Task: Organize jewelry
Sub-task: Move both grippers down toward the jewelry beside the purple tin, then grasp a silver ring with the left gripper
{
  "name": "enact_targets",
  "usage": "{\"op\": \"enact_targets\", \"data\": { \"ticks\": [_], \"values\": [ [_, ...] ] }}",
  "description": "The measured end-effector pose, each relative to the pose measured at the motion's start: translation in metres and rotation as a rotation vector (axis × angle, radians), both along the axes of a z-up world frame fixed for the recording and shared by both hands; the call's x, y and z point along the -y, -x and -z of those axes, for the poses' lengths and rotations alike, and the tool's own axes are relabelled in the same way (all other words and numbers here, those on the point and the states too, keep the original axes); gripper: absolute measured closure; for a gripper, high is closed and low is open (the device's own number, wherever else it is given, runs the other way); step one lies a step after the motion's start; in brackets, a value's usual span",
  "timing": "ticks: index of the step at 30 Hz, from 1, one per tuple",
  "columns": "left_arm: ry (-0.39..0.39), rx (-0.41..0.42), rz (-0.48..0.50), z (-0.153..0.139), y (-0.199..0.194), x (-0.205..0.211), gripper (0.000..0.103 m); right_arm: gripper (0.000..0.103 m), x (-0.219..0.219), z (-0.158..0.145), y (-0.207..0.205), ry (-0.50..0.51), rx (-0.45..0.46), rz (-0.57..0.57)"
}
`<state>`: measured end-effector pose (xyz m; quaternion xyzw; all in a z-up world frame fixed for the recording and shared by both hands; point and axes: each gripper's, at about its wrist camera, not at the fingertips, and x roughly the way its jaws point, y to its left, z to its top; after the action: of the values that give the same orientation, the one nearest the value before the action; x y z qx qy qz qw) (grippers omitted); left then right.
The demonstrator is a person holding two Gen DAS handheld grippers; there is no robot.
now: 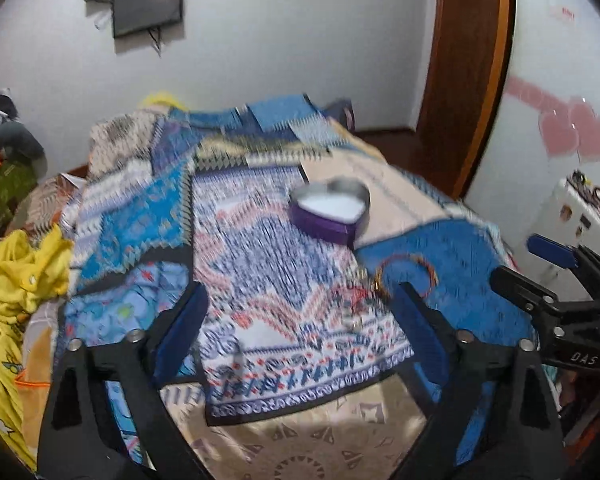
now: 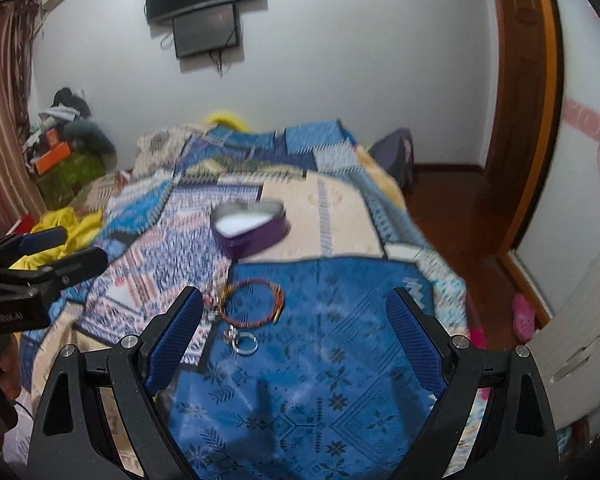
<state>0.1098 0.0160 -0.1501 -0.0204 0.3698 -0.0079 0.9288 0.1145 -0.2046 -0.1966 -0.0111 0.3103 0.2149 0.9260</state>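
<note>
On the bed, nearest you: both tools hover above the patchwork bedspread; nothing is gripped.
Right hand-held gripper: its jaws are spread wide and empty, with the jewelry lying just ahead between the fingers, nearer the left one. You are best placed to make the pick with this one.
Left hand-held gripper: likewise spread wide and empty, off to the left over the red-and-white zigzag patch. Keep it clear, or use it to steady the box.
Silver ring: closest piece, flat on the blue patch, with a small blurred silver item touching it. It sits low in soft cloth, so come down steeply and pinch across the band, or you will likely catch fabric.
Beaded bangle: red and orange loop just beyond the ring, lying flat. I judge this the easier first grasp; close on one side of the loop only.
Blurred trinkets: just left of the bangle; too smeared to identify.
Heart-shaped box: purple wall, pale lining, lid off, farther up the bed beyond the bangle. It looks empty, so sorting seems barely begun.
Carry: lift clear of the quilt before moving forward, and release low over the lining.
</note>
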Motion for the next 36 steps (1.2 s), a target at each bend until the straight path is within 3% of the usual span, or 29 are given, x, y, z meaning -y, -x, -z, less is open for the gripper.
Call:
{"op": "enact_targets", "data": {
  "ticks": [5,12,18,29,36],
  "values": [
    [0.022,-0.068,0.048,0.019,-0.007,0.004,0.024,0.031,-0.014,0.02,-0.01,0.003,-0.084,-0.078],
    [0.067,-0.155,0.121,0.038,-0.021,0.009,0.044,0.045,-0.024,0.038,-0.019,-0.005,-0.146,-0.173],
    [0.124,-0.229,0.159,0.054,-0.032,0.01,0.051,0.059,-0.032,0.043,-0.025,0.014,-0.16,-0.22],
    [0.123,-0.238,0.185,0.062,-0.042,0.014,0.059,0.078,-0.039,0.05,-0.031,0.055,-0.135,-0.246],
    [0.102,-0.231,0.187,0.067,-0.047,0.016,0.08,0.078,-0.043,0.051,-0.027,0.073,-0.115,-0.258]
  ]
}}
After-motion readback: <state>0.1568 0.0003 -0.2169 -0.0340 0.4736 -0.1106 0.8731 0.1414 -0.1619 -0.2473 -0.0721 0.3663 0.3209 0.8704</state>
